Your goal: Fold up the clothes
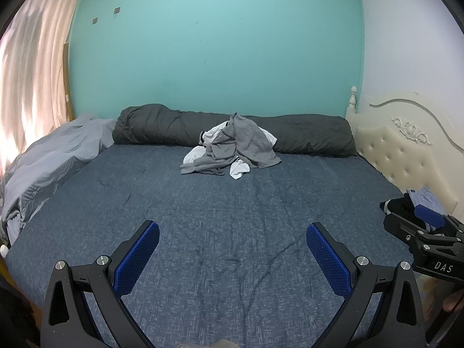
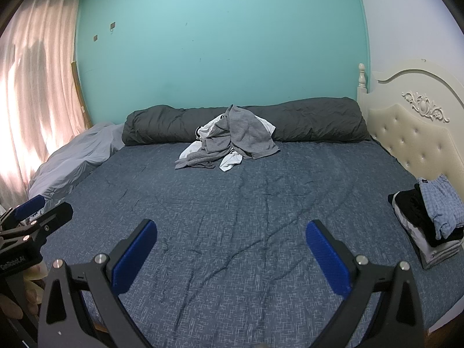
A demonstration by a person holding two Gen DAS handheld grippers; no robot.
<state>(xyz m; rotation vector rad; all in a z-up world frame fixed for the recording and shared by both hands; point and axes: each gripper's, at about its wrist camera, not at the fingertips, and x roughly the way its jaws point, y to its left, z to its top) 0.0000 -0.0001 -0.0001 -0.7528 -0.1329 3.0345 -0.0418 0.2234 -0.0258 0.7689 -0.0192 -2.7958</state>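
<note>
Ahead of the left hand-held gripper (image 1: 232,242), in its own view, the bed (image 1: 232,208) stretches away under a blue-grey sheet. Its blue-padded fingers (image 1: 137,256) stand wide apart with nothing between them, hovering over the near part of the sheet. Well beyond the fingertips, a crumpled pile of grey and white clothes (image 1: 232,148) lies against a dark rolled duvet (image 1: 304,133) at the far edge, below a teal wall (image 1: 217,43). Off to the right, the right hand-held gripper (image 1: 426,232) pokes into view beside a cream headboard (image 1: 406,150); a curtain (image 1: 29,72) hangs to the left.

Ahead of the right hand-held gripper (image 2: 232,240), in its view, the fingers (image 2: 327,256) are likewise spread wide and hold nothing. The clothes pile (image 2: 229,142) sits far in front, resting on the duvet (image 2: 319,119). To the right, near the headboard (image 2: 420,139), a folded stack (image 2: 435,220) lies on the bed (image 2: 232,203), dark and white pieces topped by blue check cloth. The left hand-held gripper (image 2: 37,217) shows at the left edge.
</note>
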